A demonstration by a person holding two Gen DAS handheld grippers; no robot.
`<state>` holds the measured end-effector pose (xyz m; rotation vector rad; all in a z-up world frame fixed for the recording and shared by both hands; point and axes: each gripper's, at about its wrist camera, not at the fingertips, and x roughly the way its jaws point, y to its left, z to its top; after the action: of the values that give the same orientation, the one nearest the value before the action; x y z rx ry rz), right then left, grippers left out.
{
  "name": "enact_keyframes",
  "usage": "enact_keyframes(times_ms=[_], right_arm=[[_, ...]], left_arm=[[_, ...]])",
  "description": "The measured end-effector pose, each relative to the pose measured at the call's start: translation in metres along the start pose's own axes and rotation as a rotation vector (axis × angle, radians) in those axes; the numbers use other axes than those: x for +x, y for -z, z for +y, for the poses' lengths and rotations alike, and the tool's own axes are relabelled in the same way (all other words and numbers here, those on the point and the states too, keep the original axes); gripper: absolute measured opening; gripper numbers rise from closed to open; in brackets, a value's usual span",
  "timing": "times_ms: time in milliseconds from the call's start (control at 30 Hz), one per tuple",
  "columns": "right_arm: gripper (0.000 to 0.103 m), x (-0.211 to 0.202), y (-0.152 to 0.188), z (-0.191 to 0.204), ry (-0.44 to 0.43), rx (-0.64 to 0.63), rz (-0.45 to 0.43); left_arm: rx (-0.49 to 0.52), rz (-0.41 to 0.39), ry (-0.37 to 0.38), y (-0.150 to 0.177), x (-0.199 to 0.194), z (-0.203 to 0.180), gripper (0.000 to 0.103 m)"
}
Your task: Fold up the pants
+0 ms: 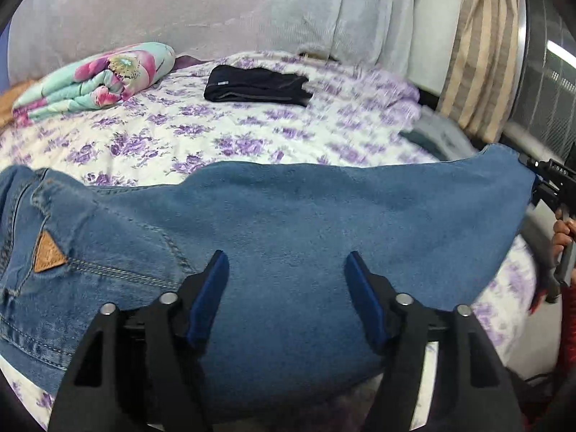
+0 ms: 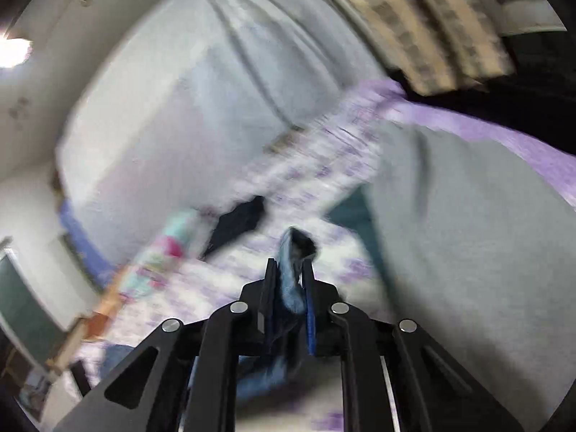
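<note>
- One bed (image 1: 252, 133) fills most of the left wrist view, covered by a white sheet printed with purple flowers; pale curtains (image 1: 345, 10) and a beige striped one (image 1: 482, 54) hang behind it.
- Spread across the near part of that sheet is a pair of blue denim jeans (image 1: 288, 223), the seat end at the left and a leg stretching away to the right.
- The denim is mid-blue and faded, with orange-brown stitching along the seams and a back pocket that carries a tan triangular leather patch (image 1: 48, 252).
- The far right end of the leg is lifted off the sheet, so the cloth hangs in a shallow curve between that end and the part lying flat.
- A grey garment (image 2: 468, 234) lies at the bed's right side, large in the blurred right wrist view.
- A folded turquoise and pink floral blanket (image 1: 93, 79) sits at the back left of the bed.
- A folded black garment (image 1: 255, 86) lies near it, toward the middle, apart from the jeans.
- The left gripper (image 1: 286, 262) hangs over the middle of the jeans with its blue-padded jaws spread wide and nothing pinched between them.
- The right gripper (image 2: 289, 270) has its jaws drawn in tight on the hem of the jeans leg; a hand (image 1: 563, 237) holds its handle at the right edge.
</note>
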<state>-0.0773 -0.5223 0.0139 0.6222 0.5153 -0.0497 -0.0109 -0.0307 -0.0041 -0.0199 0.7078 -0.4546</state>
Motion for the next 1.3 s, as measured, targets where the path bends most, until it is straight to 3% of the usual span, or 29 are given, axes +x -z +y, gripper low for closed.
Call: enact_keyframes(times_ms=[67, 133, 267, 333, 433, 467, 500, 567, 667, 700, 800, 833, 867, 900, 1000, 1033, 1067, 1100, 1133, 1167, 1200, 1300], right_arm=[[0.014, 0.02, 0.023, -0.021, 0.067, 0.033, 0.088], [0.013, 0.022, 0.032, -0.017, 0.102, -0.037, 0.084], [0.026, -0.015, 0.027, 0.003, 0.238, -0.128, -0.054], [0.026, -0.037, 0.018, 0.016, 0.24, -0.16, -0.131], [0.029, -0.047, 0.013, 0.049, 0.114, -0.209, -0.148], [0.038, -0.045, 0.01, 0.058, 0.076, -0.232, -0.129], [0.045, -0.036, 0.014, 0.077, 0.015, -0.278, -0.09], [0.046, -0.016, 0.022, 0.109, -0.076, -0.347, -0.027], [0.046, 0.03, 0.054, 0.162, -0.211, -0.425, 0.115], [0.046, 0.049, 0.068, 0.18, -0.261, -0.45, 0.192], [0.047, 0.091, 0.113, 0.216, -0.324, -0.55, 0.414], [0.047, 0.1, 0.125, 0.222, -0.318, -0.582, 0.461], [0.051, 0.103, 0.133, 0.225, -0.299, -0.62, 0.468], [0.054, 0.1, 0.136, 0.23, -0.294, -0.67, 0.444], [0.056, 0.094, 0.12, 0.24, -0.353, -0.653, 0.442], [0.056, 0.095, 0.109, 0.245, -0.366, -0.636, 0.429], [0.056, 0.096, 0.103, 0.247, -0.375, -0.633, 0.418], [0.055, 0.1, 0.093, 0.258, -0.394, -0.642, 0.391], [0.054, 0.104, 0.088, 0.266, -0.404, -0.647, 0.376], [0.05, 0.113, 0.08, 0.278, -0.422, -0.641, 0.364], [0.04, 0.122, 0.076, 0.287, -0.441, -0.624, 0.373], [0.036, 0.154, 0.074, 0.312, -0.485, -0.583, 0.423]], left_arm=[[-0.005, 0.011, 0.016, 0.0, 0.0, 0.0, 0.074], [-0.038, 0.012, 0.053, 0.003, -0.004, 0.008, 0.074], [-0.068, -0.013, 0.105, 0.005, -0.022, 0.02, 0.074], [-0.06, -0.06, 0.019, 0.001, -0.038, 0.03, 0.075], [-0.073, -0.083, -0.069, -0.009, -0.049, 0.05, 0.079], [-0.091, -0.073, -0.08, -0.012, -0.047, 0.058, 0.08], [-0.121, -0.044, -0.08, -0.013, -0.04, 0.069, 0.08], [-0.136, -0.028, -0.085, -0.006, -0.025, 0.079, 0.079], [-0.039, -0.037, -0.178, 0.0, -0.021, 0.064, 0.077], [-0.046, -0.044, -0.175, 0.0, -0.027, 0.068, 0.075], [-0.134, -0.053, -0.176, -0.002, -0.035, 0.109, 0.038], [-0.2, -0.049, -0.161, -0.002, -0.039, 0.132, 0.01], [-0.246, -0.044, -0.144, -0.001, -0.041, 0.143, 0.002], [-0.314, -0.043, -0.071, 0.002, -0.047, 0.16, 0.002], [-0.287, -0.052, -0.104, 0.004, -0.063, 0.16, 0.001], [-0.278, -0.059, -0.115, 0.002, -0.068, 0.155, 0.012], [-0.275, -0.07, -0.107, -0.001, -0.072, 0.149, 0.038], [-0.261, -0.101, -0.091, -0.006, -0.077, 0.139, 0.054], [-0.242, -0.129, -0.097, -0.011, -0.08, 0.132, 0.078], [-0.214, -0.157, -0.112, -0.015, -0.081, 0.124, 0.086], [-0.174, -0.175, -0.128, -0.02, -0.078, 0.114, 0.087], [-0.187, -0.131, -0.105, -0.018, -0.044, 0.113, 0.093]])
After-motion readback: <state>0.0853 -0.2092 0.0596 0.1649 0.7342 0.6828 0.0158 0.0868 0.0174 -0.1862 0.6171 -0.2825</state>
